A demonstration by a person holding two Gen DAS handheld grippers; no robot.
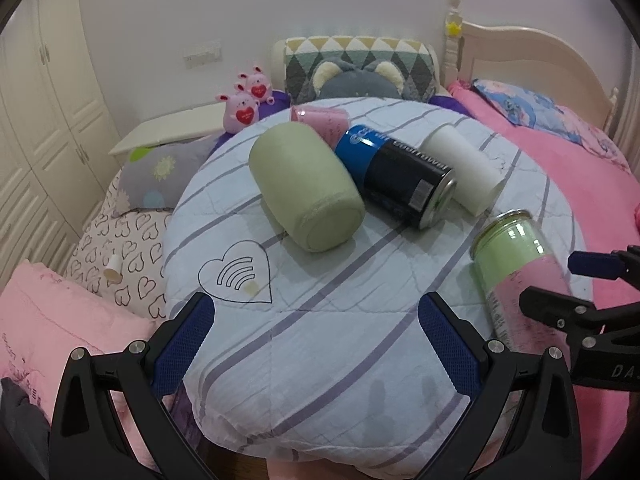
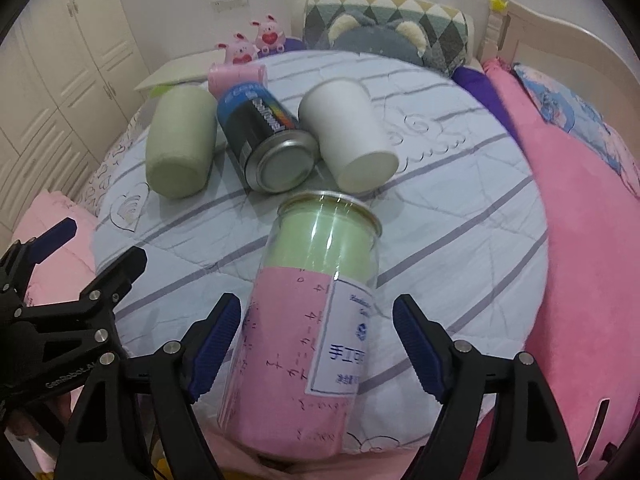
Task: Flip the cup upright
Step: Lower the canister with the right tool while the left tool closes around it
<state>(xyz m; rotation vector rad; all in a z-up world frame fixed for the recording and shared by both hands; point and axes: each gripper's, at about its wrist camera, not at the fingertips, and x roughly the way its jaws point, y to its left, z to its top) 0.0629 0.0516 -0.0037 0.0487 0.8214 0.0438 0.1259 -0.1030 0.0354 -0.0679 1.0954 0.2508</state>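
A clear cup with a green upper part and pink label (image 2: 316,296) lies on its side on the striped round cushion (image 2: 460,240), metal-rimmed mouth pointing away. My right gripper (image 2: 316,336) is open, its blue pads either side of the cup's lower body, apart from it. In the left wrist view the same cup (image 1: 516,276) lies at the right, with the right gripper (image 1: 560,284) around it. My left gripper (image 1: 316,328) is open and empty over the cushion's front. A sage green cup (image 1: 308,192), a blue-black can (image 1: 396,176), a white paper cup (image 1: 464,168) and a pink cup (image 1: 324,120) lie on their sides behind.
The cushion (image 1: 320,360) rests on a bed with pink covers (image 1: 580,168) at the right and heart-print bedding (image 1: 116,264) at the left. Pillows and plush toys (image 1: 244,104) crowd the far side. White wardrobe doors (image 1: 40,120) stand at the left.
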